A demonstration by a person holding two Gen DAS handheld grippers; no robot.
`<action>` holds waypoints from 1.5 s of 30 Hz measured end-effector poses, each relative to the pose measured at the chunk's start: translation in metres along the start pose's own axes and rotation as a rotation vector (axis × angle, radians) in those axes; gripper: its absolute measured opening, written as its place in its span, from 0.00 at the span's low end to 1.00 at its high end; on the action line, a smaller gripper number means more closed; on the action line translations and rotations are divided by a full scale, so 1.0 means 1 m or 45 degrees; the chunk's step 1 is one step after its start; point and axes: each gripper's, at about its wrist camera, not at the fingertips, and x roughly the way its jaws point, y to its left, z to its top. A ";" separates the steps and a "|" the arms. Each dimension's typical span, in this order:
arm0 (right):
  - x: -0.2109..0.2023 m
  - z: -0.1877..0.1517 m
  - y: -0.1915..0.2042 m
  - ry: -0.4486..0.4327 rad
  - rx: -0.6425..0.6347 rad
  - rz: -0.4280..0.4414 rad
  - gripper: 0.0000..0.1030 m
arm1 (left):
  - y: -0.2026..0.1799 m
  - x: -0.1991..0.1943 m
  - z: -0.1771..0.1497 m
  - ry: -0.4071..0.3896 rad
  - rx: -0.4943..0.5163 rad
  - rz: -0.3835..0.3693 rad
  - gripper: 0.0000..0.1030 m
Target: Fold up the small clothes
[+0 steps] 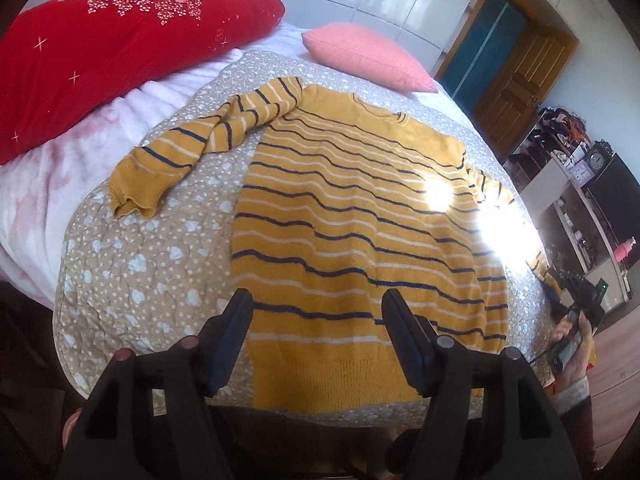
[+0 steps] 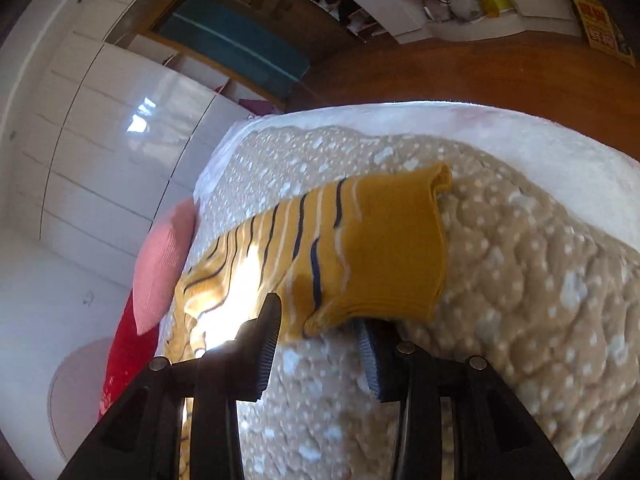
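A yellow striped sweater (image 1: 352,216) lies spread flat, front up, on a quilted bedspread (image 1: 132,264), its hem nearest the camera and its collar toward a pink pillow (image 1: 368,56) and a red pillow (image 1: 112,52). One sleeve (image 1: 192,144) is flung out, rumpled, to the side. The knit looks soft, light and limp, likely to sag and stretch, so the ribbed cuffs and hem corners appear the firmest places to pinch. The left gripper (image 1: 316,300) hovers just above the hem, jaws wide and empty, tilted down over the body of the sweater. The right gripper (image 2: 316,320) reaches in low from the bed's far side, jaws wide around the edge of the other sleeve's cuff (image 2: 392,248), not yet closed on it.
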 end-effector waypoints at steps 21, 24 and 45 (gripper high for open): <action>0.006 0.068 0.200 -0.093 -0.706 -0.130 0.06 | 0.025 0.000 0.003 -0.038 -0.063 -0.080 0.64; 0.047 0.017 0.259 0.060 -0.807 0.002 0.06 | 0.046 -0.010 0.001 -0.079 -0.094 -0.056 0.65; 0.280 -0.320 0.405 0.782 -1.401 0.039 0.17 | 0.204 -0.028 -0.028 -0.189 -0.471 -0.008 0.67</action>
